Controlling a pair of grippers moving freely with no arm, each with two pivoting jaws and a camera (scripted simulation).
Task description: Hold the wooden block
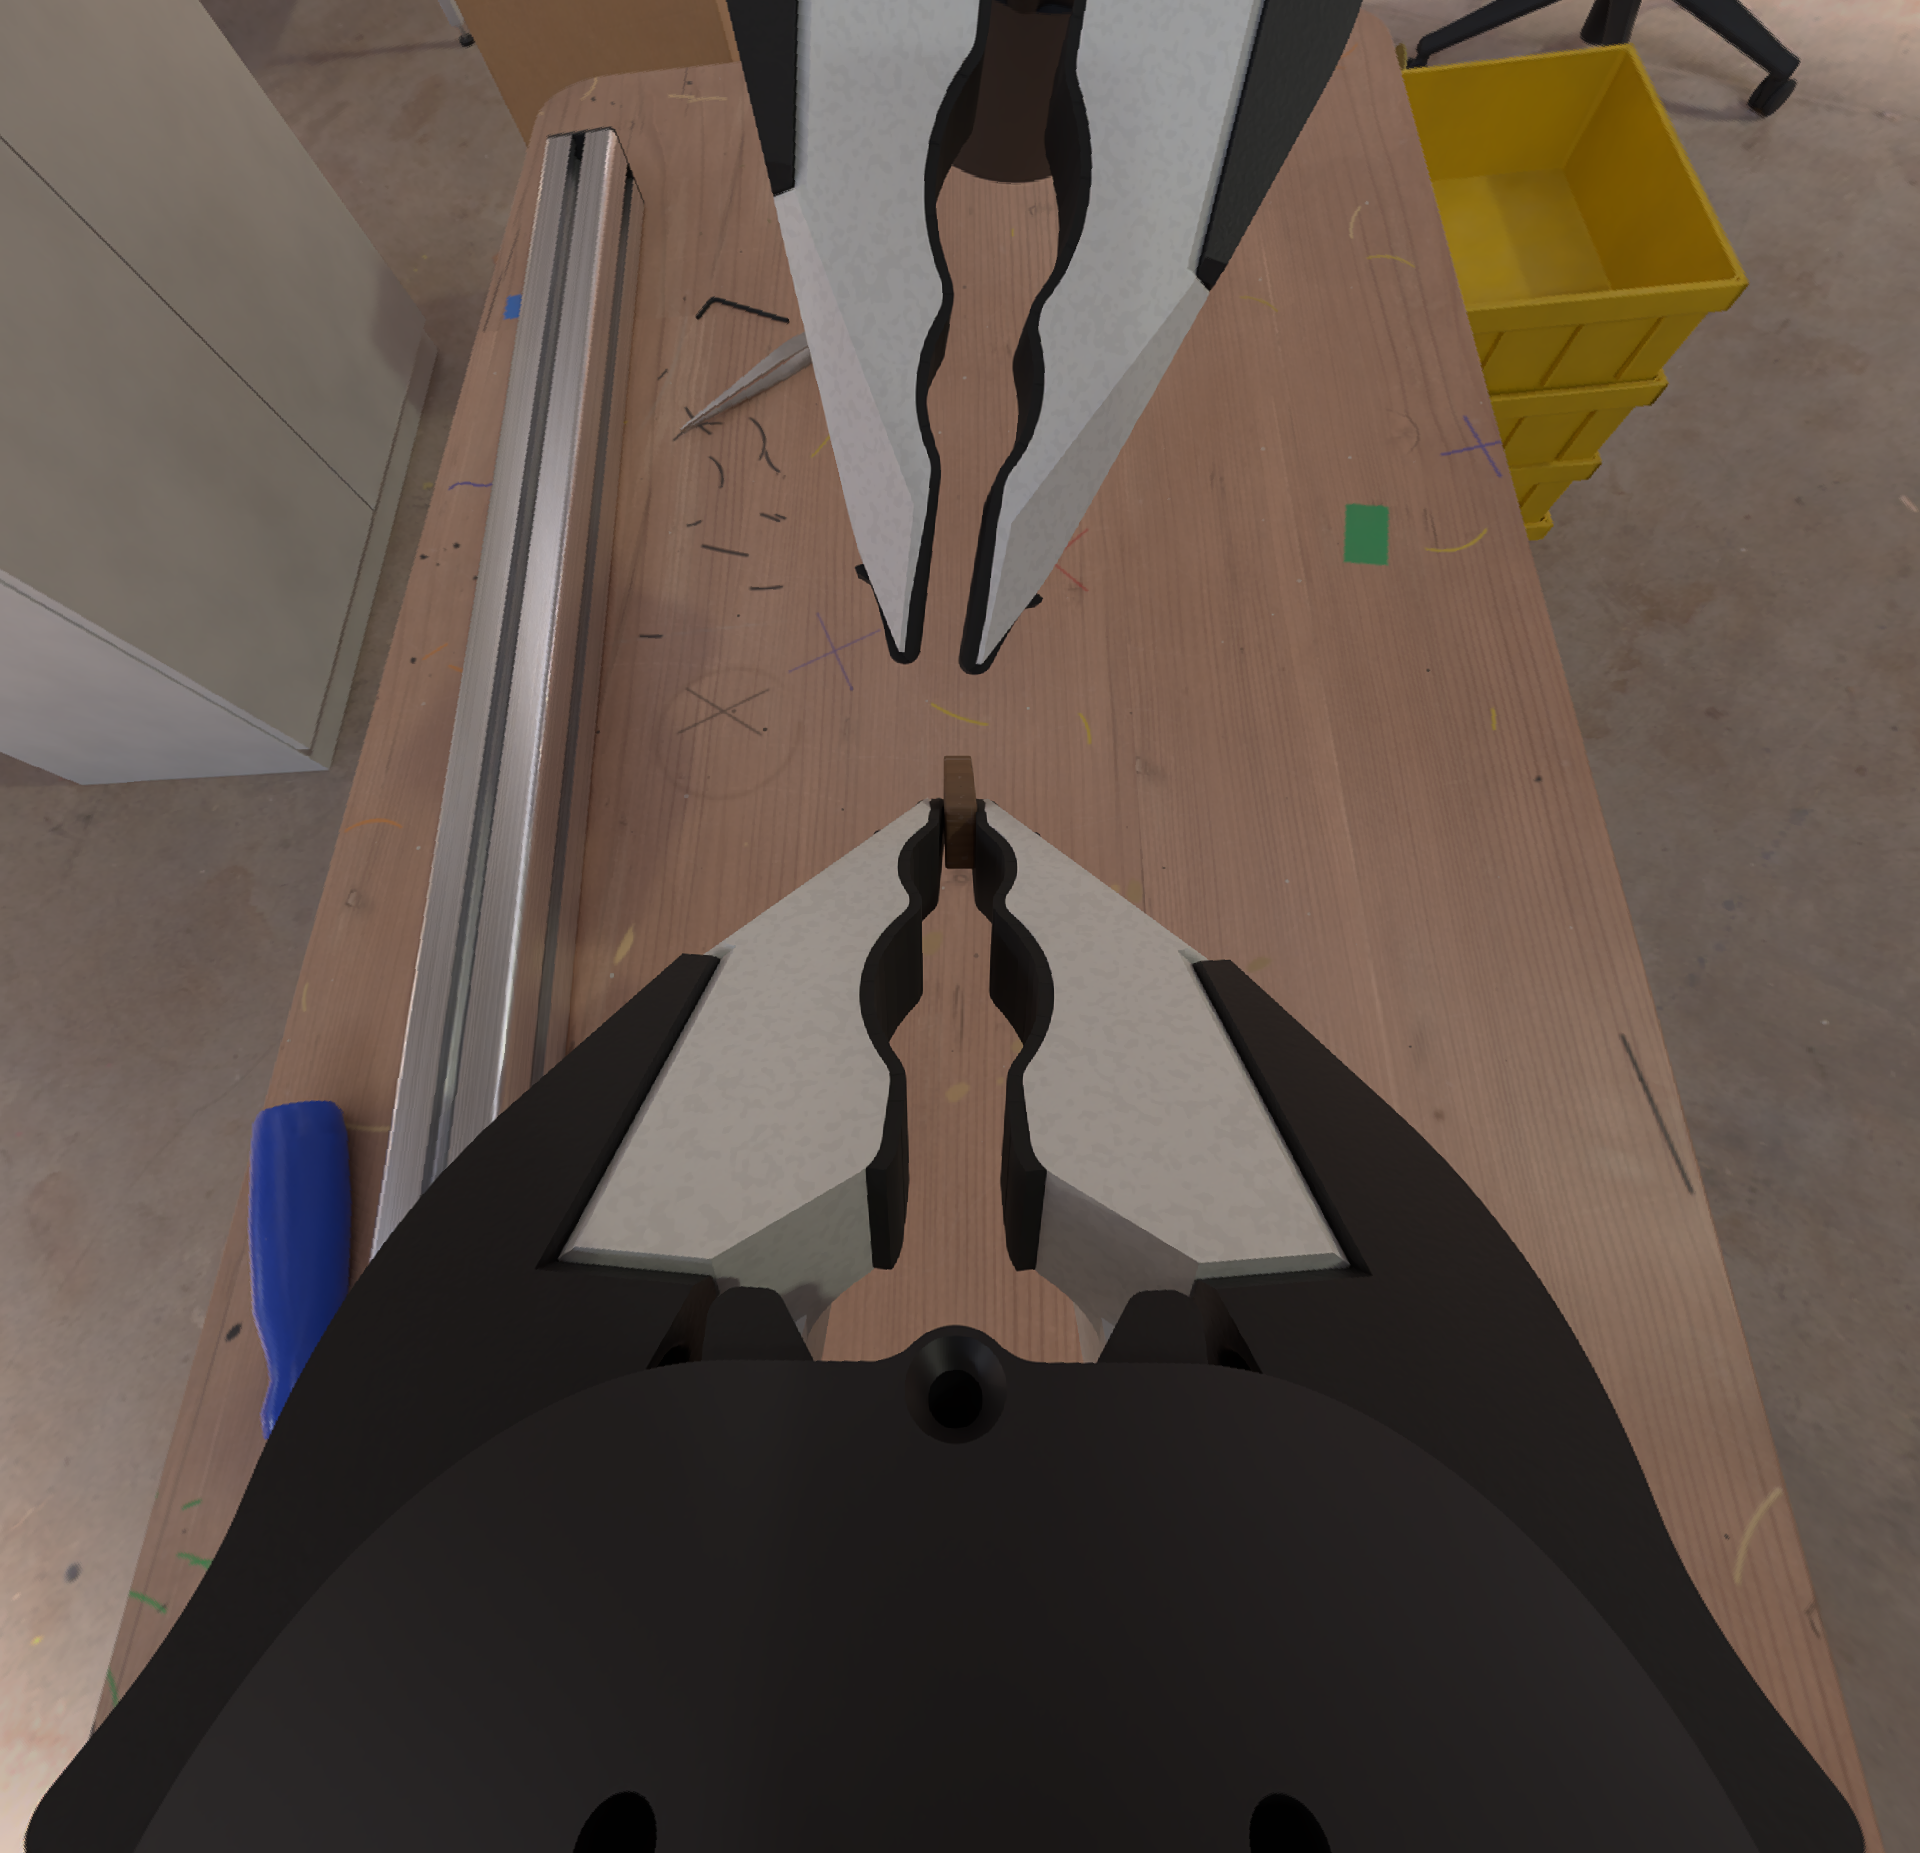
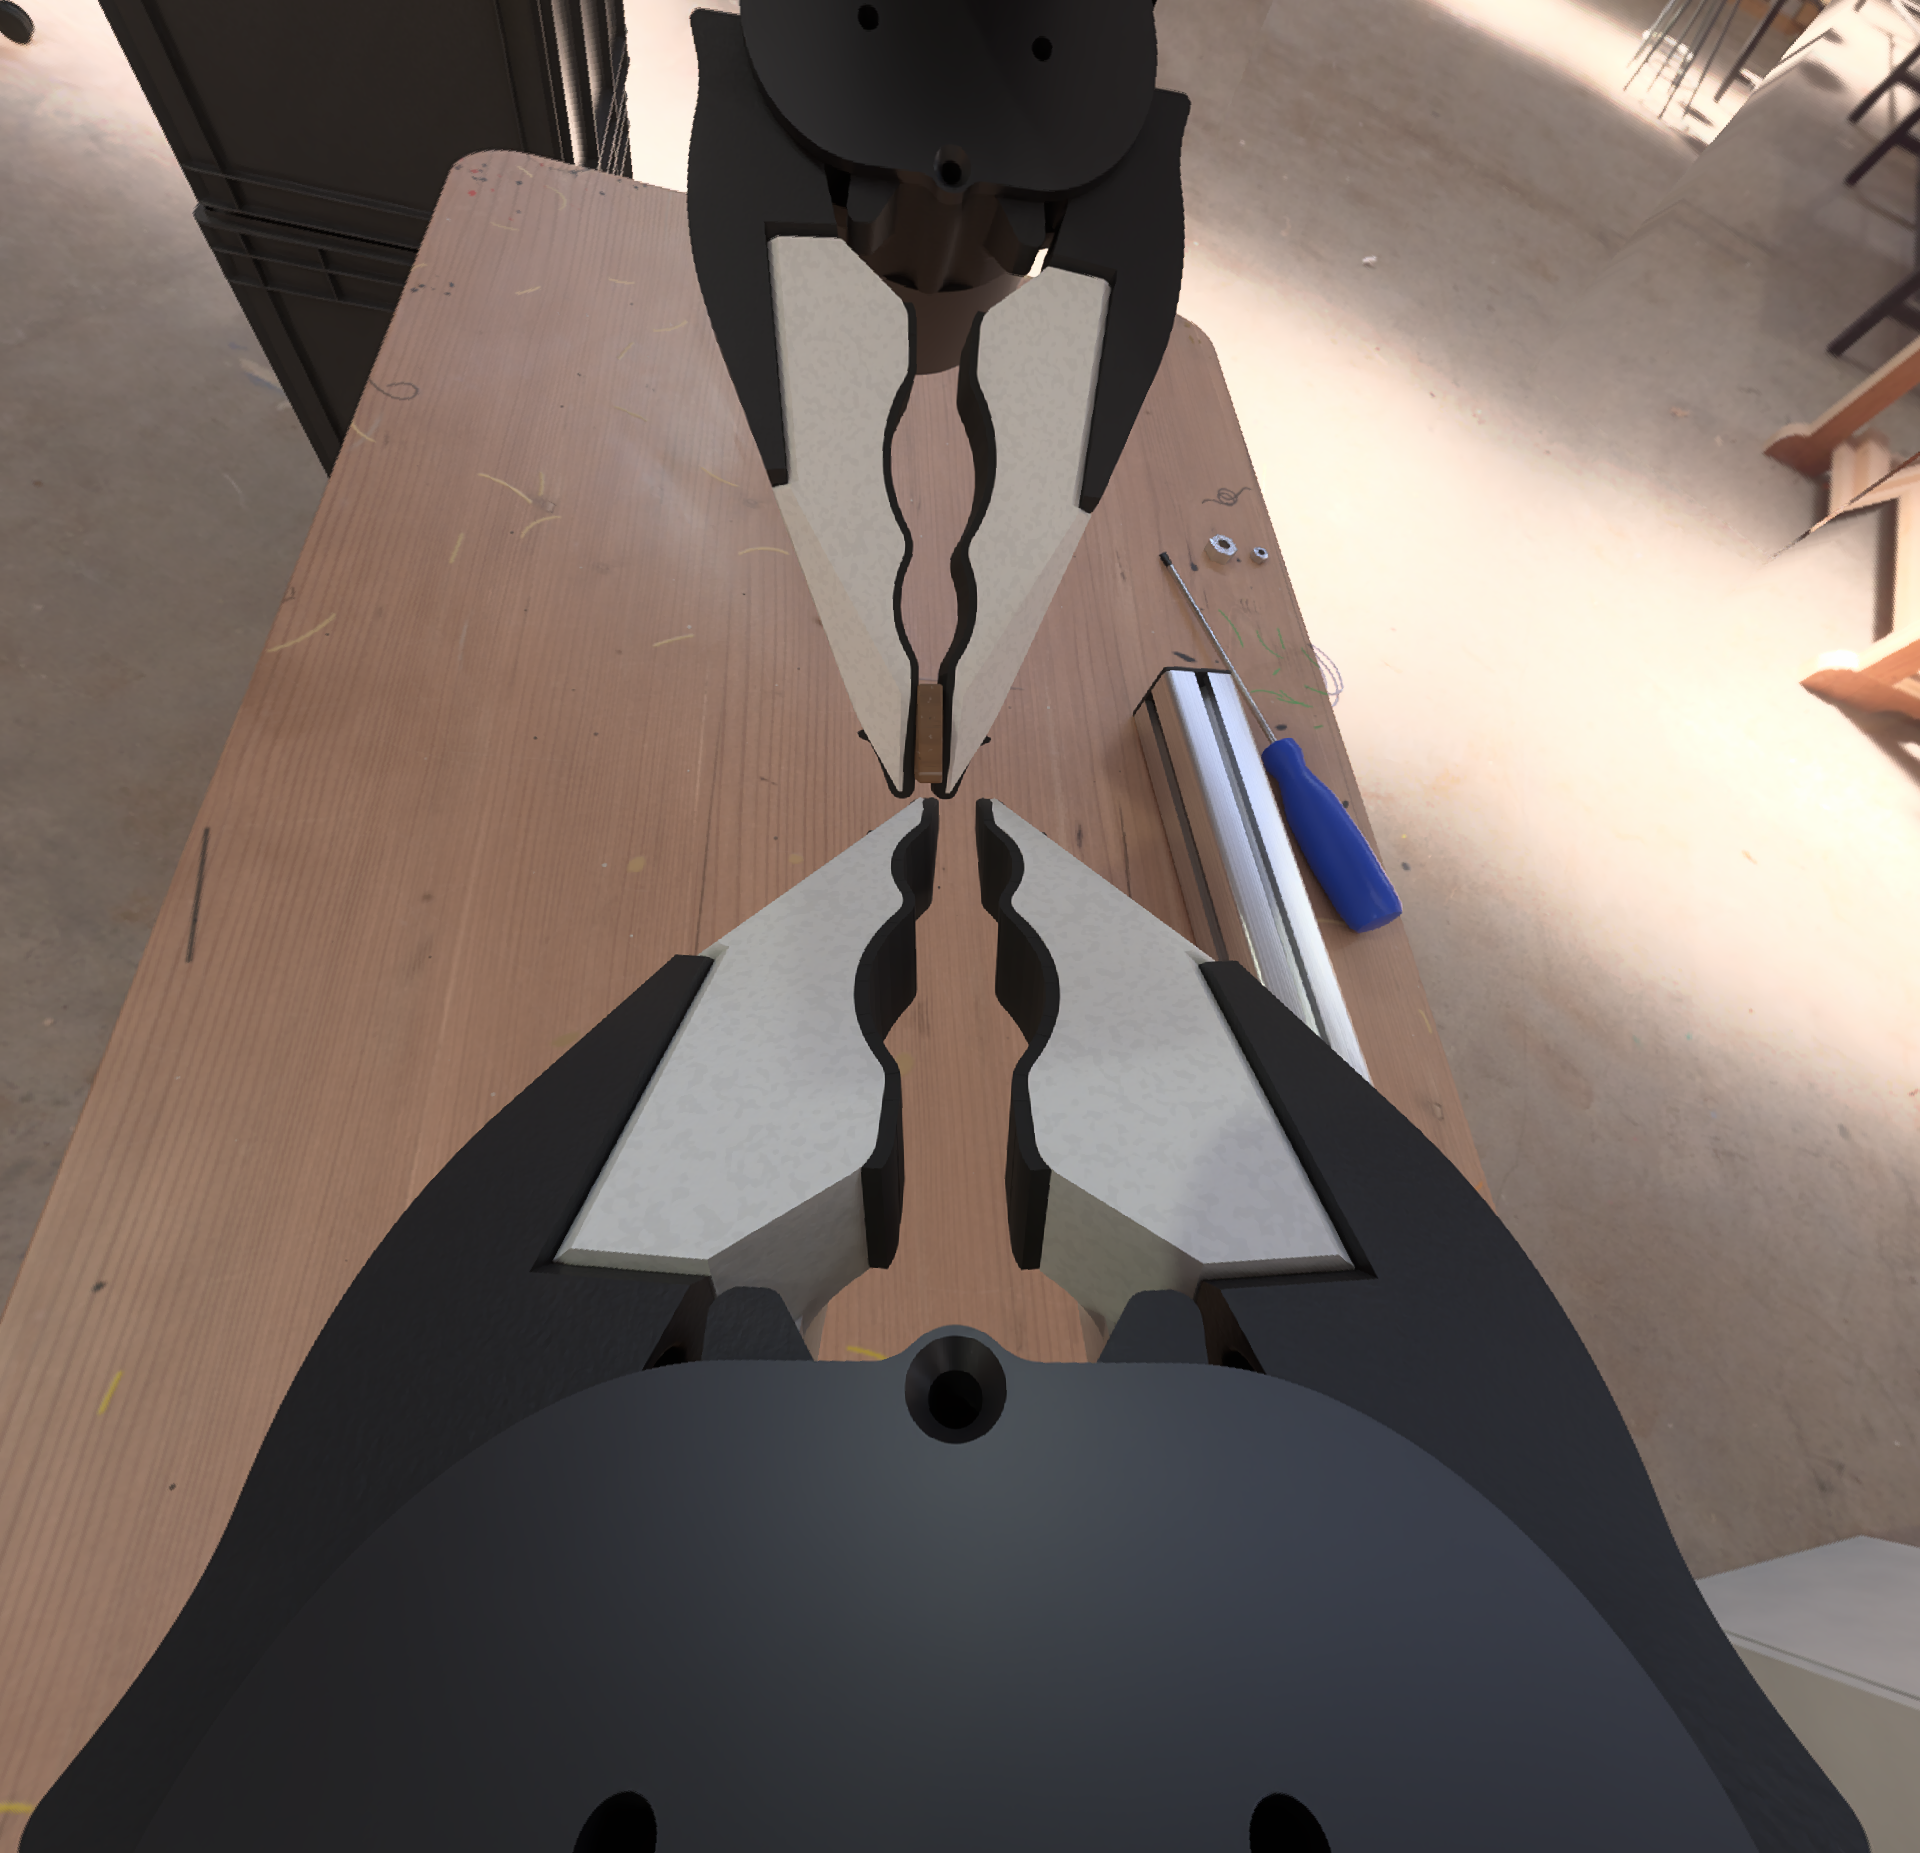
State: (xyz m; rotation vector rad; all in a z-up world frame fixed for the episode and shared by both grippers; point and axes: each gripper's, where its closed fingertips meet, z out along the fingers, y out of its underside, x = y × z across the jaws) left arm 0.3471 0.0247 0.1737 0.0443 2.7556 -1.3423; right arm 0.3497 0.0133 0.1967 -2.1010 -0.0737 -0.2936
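Left tool [image 1: 956, 811] has the wooden block [image 1: 957, 814] pinched right at its fingertips, a thin brown slab standing on edge above the tabletop [image 1: 1299, 868]. That's the grip made, so the core of the job looks done. Right tool [image 2: 957, 816] faces it nose to nose, fingers slightly parted, empty, its tips just short of the block [image 2: 928, 731]. What's left, by my read: simply keep that pinch steady.

Bare worktop [image 1: 1247, 868] lies right of the left tool [image 1: 957, 816]; an aluminium rail [image 1: 520, 660] and screwdriver [image 1: 296, 1242] line its left edge.
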